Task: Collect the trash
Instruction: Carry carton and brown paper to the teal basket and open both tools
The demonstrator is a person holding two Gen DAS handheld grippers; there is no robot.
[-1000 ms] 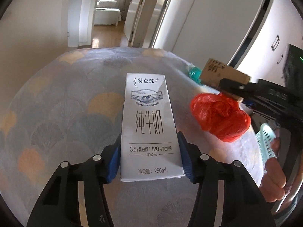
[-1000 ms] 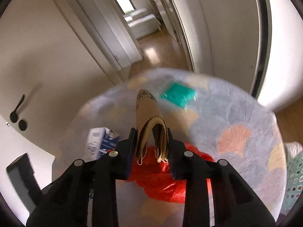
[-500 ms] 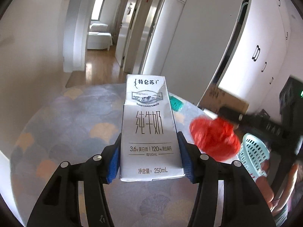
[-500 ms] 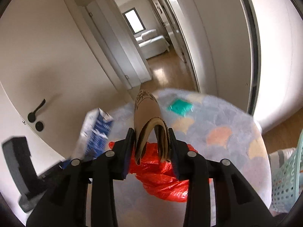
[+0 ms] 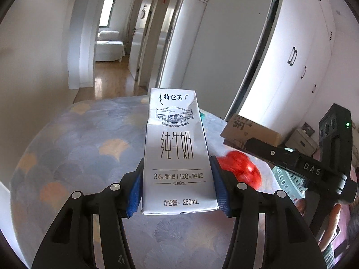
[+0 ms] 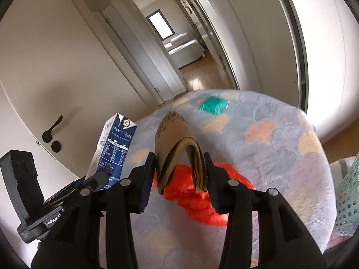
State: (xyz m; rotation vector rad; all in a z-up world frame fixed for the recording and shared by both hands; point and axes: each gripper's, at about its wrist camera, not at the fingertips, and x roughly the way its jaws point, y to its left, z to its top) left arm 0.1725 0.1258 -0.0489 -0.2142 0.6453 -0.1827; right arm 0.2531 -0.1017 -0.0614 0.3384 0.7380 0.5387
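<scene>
Cardboard piece (image 6: 177, 148), folded, between right gripper (image 6: 179, 177) jaws as they open, likely release toward teal basket (image 6: 346, 199); left gripper (image 5: 178, 192) clamps milk carton (image 5: 177, 154), raised above rug (image 5: 74, 148).

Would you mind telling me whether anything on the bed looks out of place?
Yes: a crumpled red plastic bag and a teal packet lie loose on the patterned bedspread, where litter doesn't belong.

Soft daylight came from the far window (image 6: 160, 25), fisheye edges bent and went black, and the red bag (image 5: 241, 171) was smeared with blur.
</scene>
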